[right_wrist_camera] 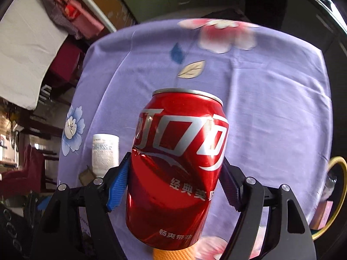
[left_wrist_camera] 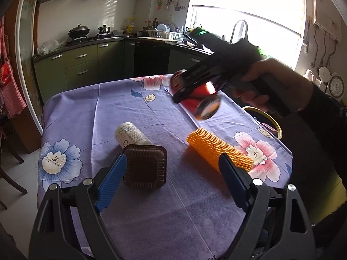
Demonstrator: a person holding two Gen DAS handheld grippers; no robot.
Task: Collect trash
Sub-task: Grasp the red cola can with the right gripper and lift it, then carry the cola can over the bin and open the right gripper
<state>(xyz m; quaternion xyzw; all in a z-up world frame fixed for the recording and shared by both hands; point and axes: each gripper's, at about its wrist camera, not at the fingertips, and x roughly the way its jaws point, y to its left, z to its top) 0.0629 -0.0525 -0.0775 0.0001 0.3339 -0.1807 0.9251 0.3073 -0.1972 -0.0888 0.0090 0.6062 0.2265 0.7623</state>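
My right gripper (right_wrist_camera: 174, 179) is shut on a dented red cola can (right_wrist_camera: 177, 169) and holds it above the table; the can also shows in the left wrist view (left_wrist_camera: 196, 95), lifted at the table's far right. My left gripper (left_wrist_camera: 173, 173) is open and empty, low over the near part of the table. A brown ribbed plastic tray (left_wrist_camera: 144, 166) lies right by its left fingertip. A white bottle (left_wrist_camera: 131, 134) lies on its side behind the tray. An orange foam net sleeve (left_wrist_camera: 219, 151) lies by the right fingertip.
The table wears a purple floral cloth (left_wrist_camera: 112, 108). A yellow-rimmed bin (left_wrist_camera: 267, 119) stands off the table's right edge and shows in the right wrist view (right_wrist_camera: 338, 192). Green kitchen cabinets (left_wrist_camera: 86, 65) and a sink counter are behind. A chair stands at the left.
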